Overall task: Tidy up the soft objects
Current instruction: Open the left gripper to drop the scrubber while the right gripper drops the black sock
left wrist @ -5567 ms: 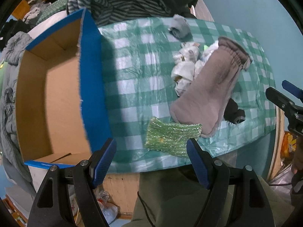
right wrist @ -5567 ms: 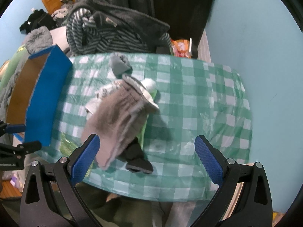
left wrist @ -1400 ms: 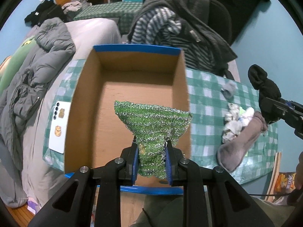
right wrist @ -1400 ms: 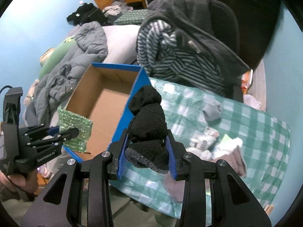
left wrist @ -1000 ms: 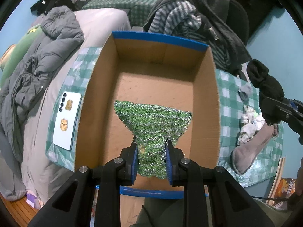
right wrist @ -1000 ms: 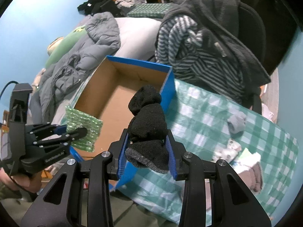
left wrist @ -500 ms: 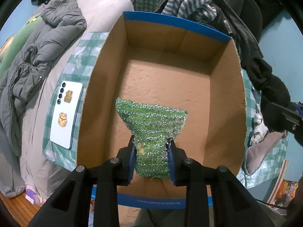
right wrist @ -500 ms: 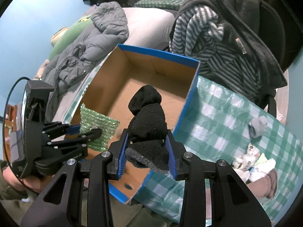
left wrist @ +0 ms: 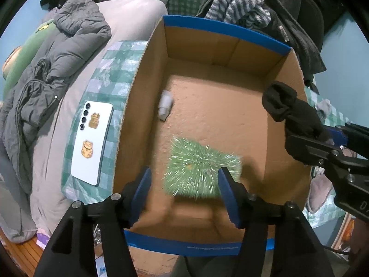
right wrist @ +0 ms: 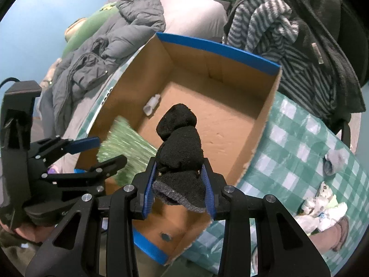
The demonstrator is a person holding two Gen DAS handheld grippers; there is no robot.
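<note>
Left gripper (left wrist: 184,184) points straight down over the cardboard box (left wrist: 283,152); its jaws are opening, pads clear of the green tinsel cloth (left wrist: 200,173). The cloth shows motion-blurred between and below the blue pads (left wrist: 140,189), loose inside the box, above the near part of the box floor; whether it touches the floor cannot be told.

Right gripper (right wrist: 180,194) is clamped on a rolled black sock (right wrist: 180,152). The sock stands up from between the blue pads, its grey-edged cuff hanging below them. From the left wrist view the sock (left wrist: 290,110) sits above the box's right-hand wall.

A small white roll (left wrist: 165,106) lies on the box floor against the left wall.

The box has blue-edged rims and stands on a green checked tablecloth (right wrist: 299,152). Outside the box, on the cloth: a white phone (left wrist: 92,143) with cat stickers to its left; a small grey sock (right wrist: 334,159), a heap of white socks (right wrist: 322,210) and a taupe sock (right wrist: 332,235) to its right.
</note>
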